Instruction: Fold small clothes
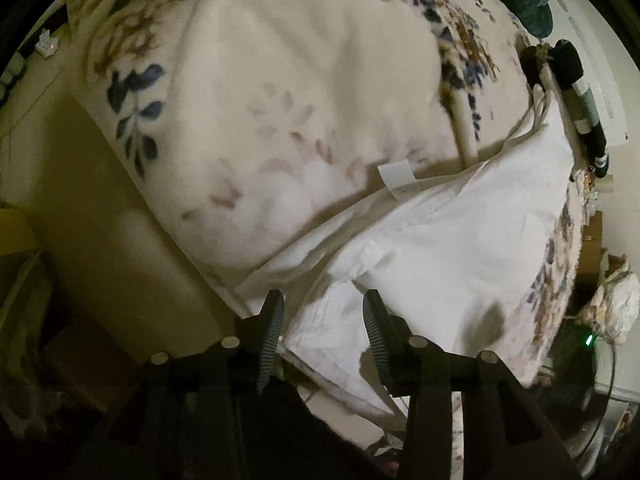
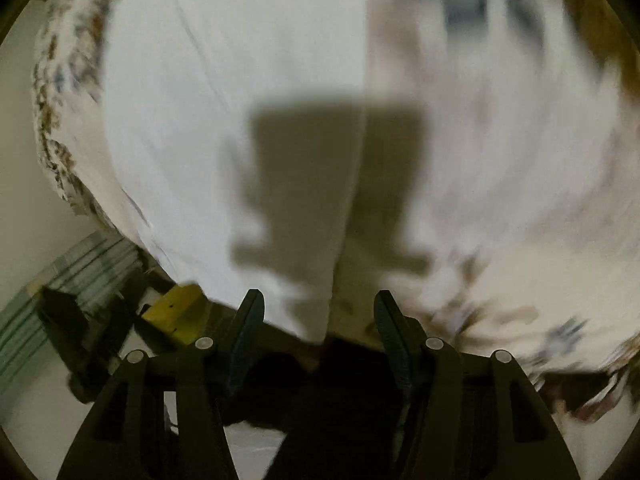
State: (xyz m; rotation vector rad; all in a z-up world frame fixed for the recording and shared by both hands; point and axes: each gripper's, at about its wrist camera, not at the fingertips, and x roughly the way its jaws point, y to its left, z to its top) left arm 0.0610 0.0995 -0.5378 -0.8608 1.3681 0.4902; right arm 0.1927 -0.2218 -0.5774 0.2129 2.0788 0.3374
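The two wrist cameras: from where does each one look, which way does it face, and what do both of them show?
Left wrist: sits on the left gripper, faces steeply down at the white garment on the floral blanket; its own two black fingers show, apart, nothing between them.
Right wrist: sits on the right gripper, faces down at the same cloth, blurred, with the gripper's shadow across it; its fingers show, open and empty.
Shared: white garment and floral blanket.
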